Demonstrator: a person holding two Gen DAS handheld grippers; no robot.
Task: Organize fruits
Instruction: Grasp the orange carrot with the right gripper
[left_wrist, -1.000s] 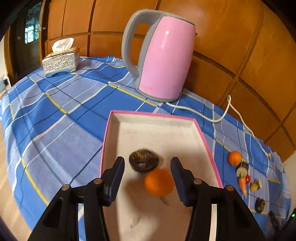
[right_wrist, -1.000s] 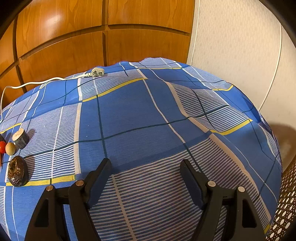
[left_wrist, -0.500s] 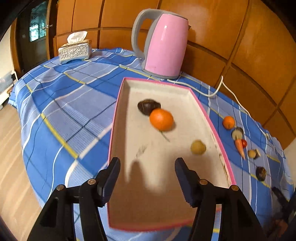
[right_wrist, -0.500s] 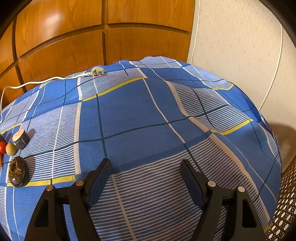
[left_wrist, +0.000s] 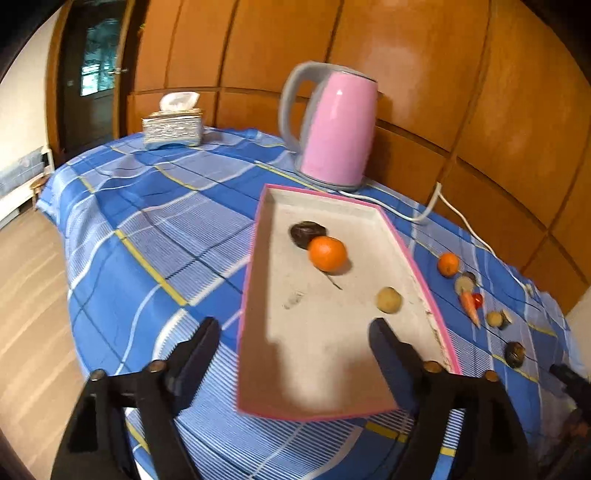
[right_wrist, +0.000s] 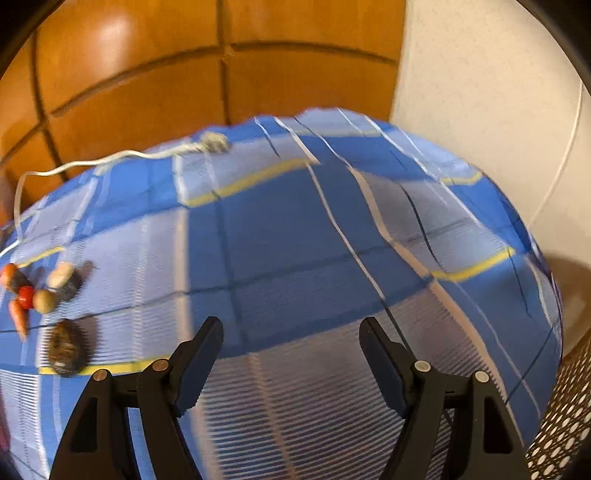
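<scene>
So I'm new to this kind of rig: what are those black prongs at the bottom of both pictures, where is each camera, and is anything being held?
No robot here: a person holds a two-finger tool in each hand, with a camera looking along its fingers. The left gripper hangs over the near end of a pink tray holding an orange, a dark fruit and a small yellowish one; its jaws are opening, with nothing between them. A pink kettle stands behind. The right gripper is open and empty over the checked tablecloth, with more small produce lying at the picture's left.

Blurred fruits at left edge
</scene>
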